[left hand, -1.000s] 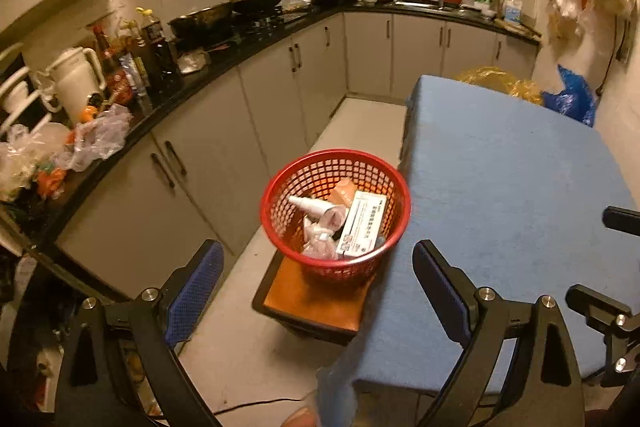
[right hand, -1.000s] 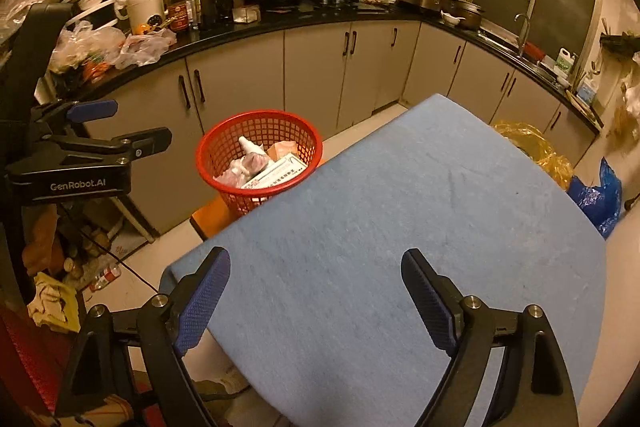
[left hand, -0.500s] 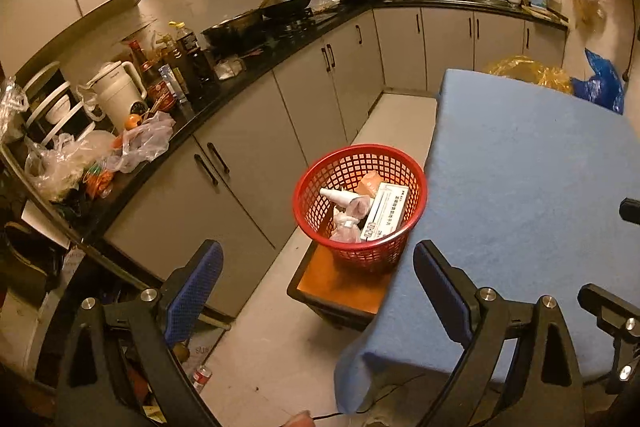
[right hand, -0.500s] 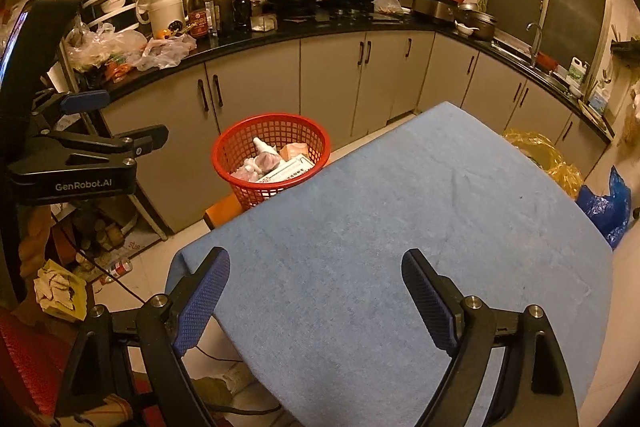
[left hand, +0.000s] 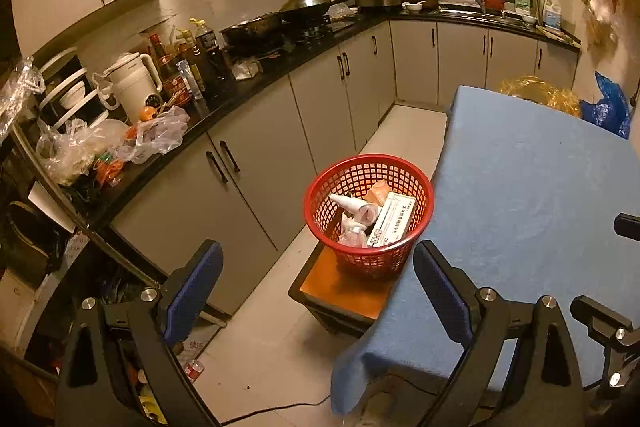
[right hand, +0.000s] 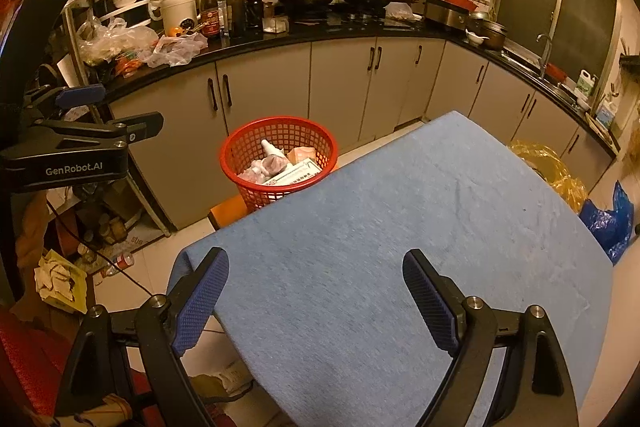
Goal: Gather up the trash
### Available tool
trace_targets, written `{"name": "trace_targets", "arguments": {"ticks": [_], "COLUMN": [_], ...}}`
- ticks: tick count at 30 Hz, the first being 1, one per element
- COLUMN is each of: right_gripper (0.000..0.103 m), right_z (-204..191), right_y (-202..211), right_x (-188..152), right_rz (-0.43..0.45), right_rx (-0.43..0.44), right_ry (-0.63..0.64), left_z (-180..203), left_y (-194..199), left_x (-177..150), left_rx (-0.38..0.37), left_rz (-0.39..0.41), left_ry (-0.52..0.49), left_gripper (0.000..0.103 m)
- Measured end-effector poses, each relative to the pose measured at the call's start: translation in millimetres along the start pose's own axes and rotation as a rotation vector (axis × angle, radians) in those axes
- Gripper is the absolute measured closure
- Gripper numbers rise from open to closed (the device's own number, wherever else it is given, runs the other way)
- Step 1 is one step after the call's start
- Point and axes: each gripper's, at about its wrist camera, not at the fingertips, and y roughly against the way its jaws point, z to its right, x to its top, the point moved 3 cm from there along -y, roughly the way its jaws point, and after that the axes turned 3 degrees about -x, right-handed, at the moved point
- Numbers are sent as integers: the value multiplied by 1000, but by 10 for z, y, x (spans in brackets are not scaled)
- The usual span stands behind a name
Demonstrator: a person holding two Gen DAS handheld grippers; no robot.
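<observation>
Red basket (left hand: 369, 215) of trash ahead of both gaping, empty claws, left claw (left hand: 318, 291), right claw (right hand: 316, 287) over blue table (right hand: 400, 227), yellow packet (right hand: 60, 283) on floor only in right view.

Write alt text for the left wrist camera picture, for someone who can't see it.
A red mesh basket holding a white box, a tube and wrappers sits on a low stool beside a bare blue-covered table. The open left gripper frames it, empty; a cluttered kitchen counter runs behind.

"GenRobot.AI" — on left hand-held gripper (right hand: 80, 115)
</observation>
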Motion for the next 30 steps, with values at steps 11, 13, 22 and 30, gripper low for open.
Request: {"name": "trace_targets", "arguments": {"ticks": [11, 13, 22, 30], "right_gripper": [11, 11, 11, 11], "right_z": [-59, -51, -39, 14], "right_y": [-43, -53, -59, -48], "right_x": [-13, -16, -46, -100], "right_rz": [-10, -12, -18, -24], "right_rx": [12, 12, 7, -2], "right_ry": [20, 18, 15, 2], "left_z": [-39, -30, 68, 172], "left_y": [-10, 1, -6, -14], "left_x": [-80, -102, -126, -135], "left_rx": [7, 15, 6, -9], "left_rz": [-21, -16, -16, -19], "left_ry": [2, -6, -34, -58], "left_gripper": [8, 8, 8, 8]}}
